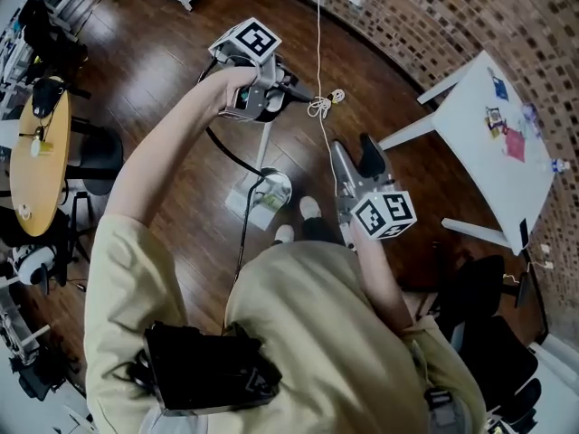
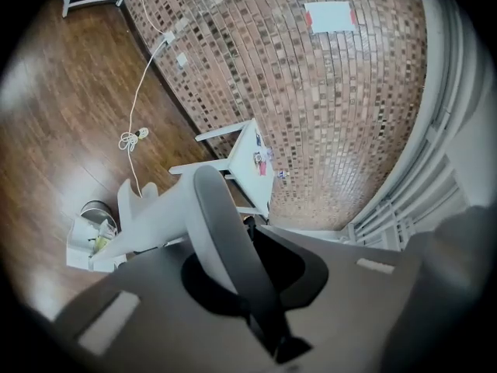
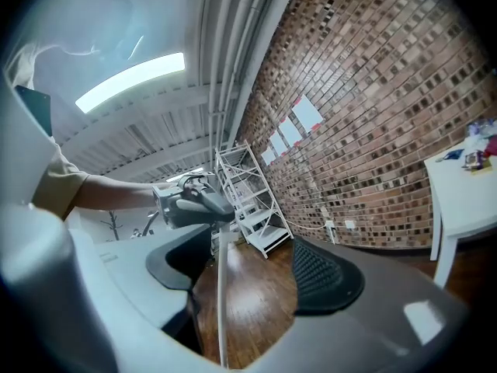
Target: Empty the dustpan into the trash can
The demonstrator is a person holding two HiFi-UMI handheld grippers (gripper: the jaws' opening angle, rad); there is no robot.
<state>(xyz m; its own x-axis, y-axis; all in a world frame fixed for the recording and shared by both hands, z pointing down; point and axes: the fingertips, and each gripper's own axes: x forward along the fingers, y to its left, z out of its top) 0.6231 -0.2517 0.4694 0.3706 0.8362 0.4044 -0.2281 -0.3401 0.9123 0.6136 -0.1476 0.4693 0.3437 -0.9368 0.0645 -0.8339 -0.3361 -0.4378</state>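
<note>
Wood floor [image 1: 172, 70] lies below, with a round table [image 1: 36, 152] at far left. Next comes the left gripper [image 1: 276, 93], held well out ahead, its jaws pressed together on the top of a thin white pole [image 1: 263, 147]. The pole drops to the dustpan [image 1: 244, 204], which sits on the floor touching a round bin [image 1: 274, 188], just ahead of the person's shoes [image 1: 309, 208]. A white cord [image 1: 318, 61] trails past. The right gripper [image 1: 353, 147] hangs near the body with its jaws spread and nothing between the pads, well apart from the pole. A white table [image 1: 488, 143] stands at far right by the brick wall.
</note>
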